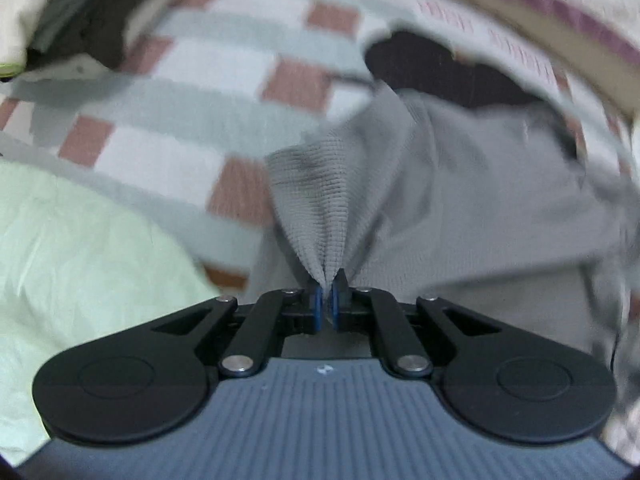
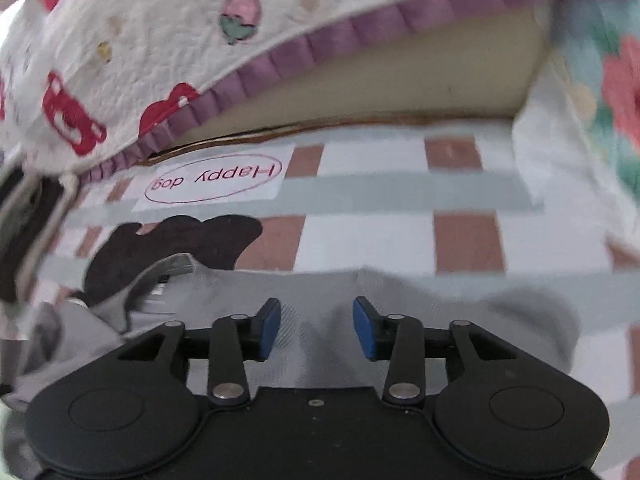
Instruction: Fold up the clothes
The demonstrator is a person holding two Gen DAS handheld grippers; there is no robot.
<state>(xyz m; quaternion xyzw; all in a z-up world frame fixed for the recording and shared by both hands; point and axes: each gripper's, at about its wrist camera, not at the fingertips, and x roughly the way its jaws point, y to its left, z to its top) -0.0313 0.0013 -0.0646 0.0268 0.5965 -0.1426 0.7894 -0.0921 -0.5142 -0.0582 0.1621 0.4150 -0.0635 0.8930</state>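
Right wrist view, left of centre: the words "Happy dog" (image 2: 215, 179), in thin red letters ringed by a red oval, stand upside down on a white square of the checked bedsheet (image 2: 372, 240). Left wrist view, upper right: rows of small reddish marks (image 1: 520, 50) on a white patch of the same checked bedsheet are too blurred to read. No other text, number or brand is legible in either view.

Count: one grey knit garment (image 1: 460, 208); one checked bedsheet (image 2: 380, 236); one quilt with purple ruffle (image 2: 160, 40); two grippers, left gripper (image 1: 327, 292), right gripper (image 2: 317, 326).
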